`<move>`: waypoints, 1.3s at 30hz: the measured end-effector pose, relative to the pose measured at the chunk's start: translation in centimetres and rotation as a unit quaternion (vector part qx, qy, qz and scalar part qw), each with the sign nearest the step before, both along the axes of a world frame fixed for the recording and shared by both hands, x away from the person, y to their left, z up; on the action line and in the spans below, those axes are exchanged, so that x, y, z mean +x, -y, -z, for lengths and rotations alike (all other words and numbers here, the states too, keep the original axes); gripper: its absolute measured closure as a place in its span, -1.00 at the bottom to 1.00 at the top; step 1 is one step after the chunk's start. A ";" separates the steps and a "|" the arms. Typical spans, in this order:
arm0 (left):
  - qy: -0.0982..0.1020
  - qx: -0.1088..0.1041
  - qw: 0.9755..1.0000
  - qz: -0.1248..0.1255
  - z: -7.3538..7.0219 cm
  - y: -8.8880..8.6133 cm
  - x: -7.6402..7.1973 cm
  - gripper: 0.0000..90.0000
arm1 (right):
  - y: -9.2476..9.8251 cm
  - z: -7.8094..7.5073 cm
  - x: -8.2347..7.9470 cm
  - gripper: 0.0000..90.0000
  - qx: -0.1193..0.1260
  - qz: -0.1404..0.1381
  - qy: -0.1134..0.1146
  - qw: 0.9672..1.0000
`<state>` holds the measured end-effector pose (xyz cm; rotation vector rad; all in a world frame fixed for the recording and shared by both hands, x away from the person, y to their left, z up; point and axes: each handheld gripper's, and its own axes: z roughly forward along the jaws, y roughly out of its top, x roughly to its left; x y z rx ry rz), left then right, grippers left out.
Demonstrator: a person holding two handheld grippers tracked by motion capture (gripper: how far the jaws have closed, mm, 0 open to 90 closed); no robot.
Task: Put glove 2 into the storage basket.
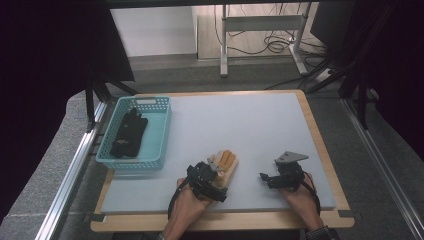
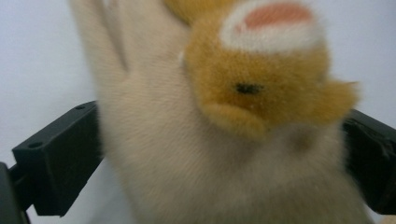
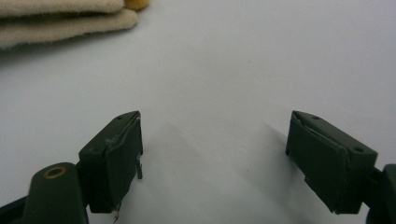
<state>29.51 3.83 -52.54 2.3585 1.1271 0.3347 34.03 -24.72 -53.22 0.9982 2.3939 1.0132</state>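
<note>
Left jaws: the left gripper (image 1: pixel 209 181) has its two black jaws one on each side of the plush glove (image 2: pixel 196 154), pressed into the cream pile near the cuff; they look closed on it, the soft fabric bulging between them.
Right jaws: the right gripper (image 3: pixel 215 154) stands wide apart with nothing between its jaws, only bare surface (image 3: pixel 243 65) under them.
Glove: it lies on the near middle of the surface, just left of centre, with its orange fingertips pointing far; a small orange bear face sits on its back, seen close in the left gripper view.
Basket: a blue basket (image 1: pixel 161 131) stands at the far left, well apart from the glove, with a dark glove (image 1: pixel 128 132) lying in it.
Likely aim: probably to carry the plush glove to the basket.
Risk, grip: the jaws bite thick, springy pile, so the glove may slide out once lifted.
Risk, droop: held at one end, the loose fingers would hang and could catch on the basket rim, leaving the glove draped over the wall.
Risk, basket: a snag might drag or tip the light basket.
Risk, right side: the idle right gripper lies near; a sideways swing could bump it.
</note>
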 end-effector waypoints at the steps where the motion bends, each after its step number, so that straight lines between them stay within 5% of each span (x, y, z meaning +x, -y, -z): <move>1: 0.000 0.000 1.000 0.000 0.0 0.0 0.0 -1.00 | 0.0 0.0 0.0 -0.60 0.000 0.000 0.000 1.000; 6: -0.030 -0.007 0.999 -0.021 -0.2 0.2 0.5 -0.79 | 0.0 0.0 0.0 -0.60 0.000 0.000 0.000 1.000; 7: -0.036 -0.002 0.999 -0.023 -0.6 0.0 0.7 -0.67 | 0.0 0.0 0.0 -0.60 0.000 0.000 0.000 1.000; 8: -0.045 -0.001 0.999 -0.025 -0.9 -0.7 1.3 -0.33 | 0.0 0.0 0.0 -0.60 0.000 0.000 0.000 1.000; 12: -0.054 -0.014 0.998 -0.013 -1.1 -1.9 2.0 0.08 | 0.0 0.0 0.0 -0.60 0.000 0.000 0.000 1.000; 17: -0.049 -0.008 0.999 -0.003 -1.2 -2.2 2.0 0.32 | 0.0 0.0 0.0 -0.60 0.000 -0.001 0.000 1.000; 18: -0.054 -0.027 0.998 0.001 -1.3 -2.7 2.1 0.37 | 0.0 0.0 0.0 -0.60 0.000 -0.001 0.000 1.000; 23: -0.043 -0.031 0.999 0.001 -2.0 -3.6 2.1 0.52 | 0.0 0.0 0.0 -0.60 0.000 0.000 0.000 1.000; 39: 0.003 -0.040 0.999 -0.014 -6.2 -6.2 3.4 0.53 | 0.0 0.0 0.0 -0.60 -0.001 0.000 0.000 1.000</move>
